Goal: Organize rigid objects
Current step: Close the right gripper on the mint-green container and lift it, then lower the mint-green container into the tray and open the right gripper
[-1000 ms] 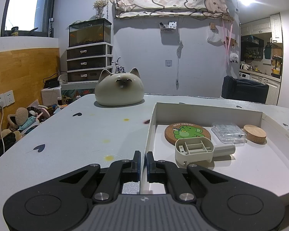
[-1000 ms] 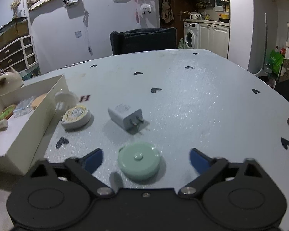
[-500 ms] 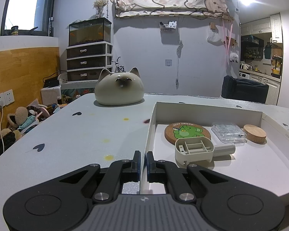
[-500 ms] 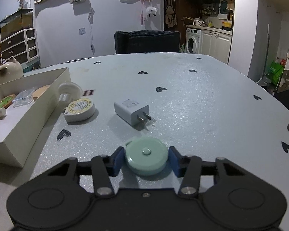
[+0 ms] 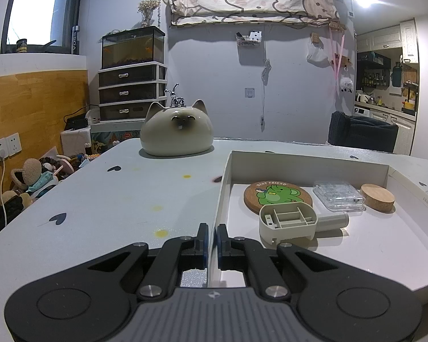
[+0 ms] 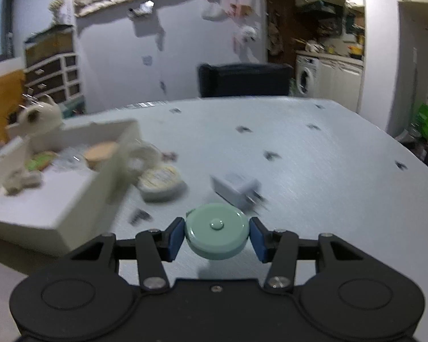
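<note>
My right gripper [image 6: 216, 238] is shut on a mint-green round disc [image 6: 216, 228], held a little above the table with its shadow below. Behind it on the table lie a white charger plug [image 6: 236, 189], a yellow-faced round tape measure [image 6: 160, 182] and a white round piece [image 6: 139, 159] against the white box [image 6: 80, 199]. My left gripper [image 5: 211, 240] is shut on the box's left wall [image 5: 224, 188]. Inside the box are a cork coaster with a green figure [image 5: 278, 198], a beige plastic tool [image 5: 288, 223], a clear case [image 5: 338, 195] and a cork lid [image 5: 377, 196].
A cat-shaped ceramic pot [image 5: 176, 132] stands on the far side of the table, left of the box. A dark chair [image 6: 244, 79] sits behind the table's far edge. Bare tabletop with small heart marks stretches to the right of the plug.
The right gripper closed on the green disc, then lifted it off the table; its view now is blurred by the motion. The left gripper has not moved.
</note>
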Action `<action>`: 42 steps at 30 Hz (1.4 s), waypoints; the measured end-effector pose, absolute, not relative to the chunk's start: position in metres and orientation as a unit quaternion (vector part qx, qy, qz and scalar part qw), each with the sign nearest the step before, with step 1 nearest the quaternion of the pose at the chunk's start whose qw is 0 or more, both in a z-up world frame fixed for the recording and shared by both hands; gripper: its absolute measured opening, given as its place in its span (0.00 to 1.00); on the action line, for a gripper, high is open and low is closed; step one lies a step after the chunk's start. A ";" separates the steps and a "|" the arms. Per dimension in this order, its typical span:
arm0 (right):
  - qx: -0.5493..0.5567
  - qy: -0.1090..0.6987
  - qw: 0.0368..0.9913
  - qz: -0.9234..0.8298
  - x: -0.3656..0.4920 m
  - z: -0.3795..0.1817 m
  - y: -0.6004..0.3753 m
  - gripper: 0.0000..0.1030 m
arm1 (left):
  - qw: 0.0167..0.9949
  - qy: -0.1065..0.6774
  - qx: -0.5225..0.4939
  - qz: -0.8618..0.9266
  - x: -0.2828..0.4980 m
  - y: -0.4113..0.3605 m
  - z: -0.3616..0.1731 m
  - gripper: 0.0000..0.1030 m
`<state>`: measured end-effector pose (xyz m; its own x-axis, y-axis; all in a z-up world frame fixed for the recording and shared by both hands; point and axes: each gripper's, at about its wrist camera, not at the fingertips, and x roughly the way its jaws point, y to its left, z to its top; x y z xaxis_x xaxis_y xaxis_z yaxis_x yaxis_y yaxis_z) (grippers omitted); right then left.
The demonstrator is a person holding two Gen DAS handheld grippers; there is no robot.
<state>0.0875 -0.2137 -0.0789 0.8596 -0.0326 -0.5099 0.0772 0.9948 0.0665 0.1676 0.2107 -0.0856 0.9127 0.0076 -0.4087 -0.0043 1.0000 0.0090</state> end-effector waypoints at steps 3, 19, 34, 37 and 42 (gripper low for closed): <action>0.040 0.247 0.968 0.009 0.096 -0.062 -0.198 0.49 | 0.978 0.209 0.004 0.003 0.168 0.210 -0.086 0.05; 0.020 0.276 0.944 0.179 0.174 -0.014 -0.099 0.49 | 0.978 0.209 0.004 0.003 0.168 0.210 -0.085 0.05; 0.035 0.398 0.901 0.170 0.250 -0.055 -0.053 0.49 | 0.978 0.210 0.004 0.003 0.168 0.210 -0.086 0.05; 0.043 0.414 0.895 0.160 0.262 -0.064 -0.045 0.49 | 0.978 0.210 0.004 0.003 0.168 0.210 -0.086 0.05; 0.053 0.430 0.890 0.142 0.276 -0.078 -0.036 0.49 | 0.978 0.210 0.003 0.003 0.168 0.210 -0.086 0.05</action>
<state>0.2758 -0.0360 -0.0776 0.5891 0.2981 -0.7511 -0.2074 0.9541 0.2160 0.1678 0.2102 -0.0859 0.9121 0.0066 -0.4099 -0.0037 1.0000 0.0078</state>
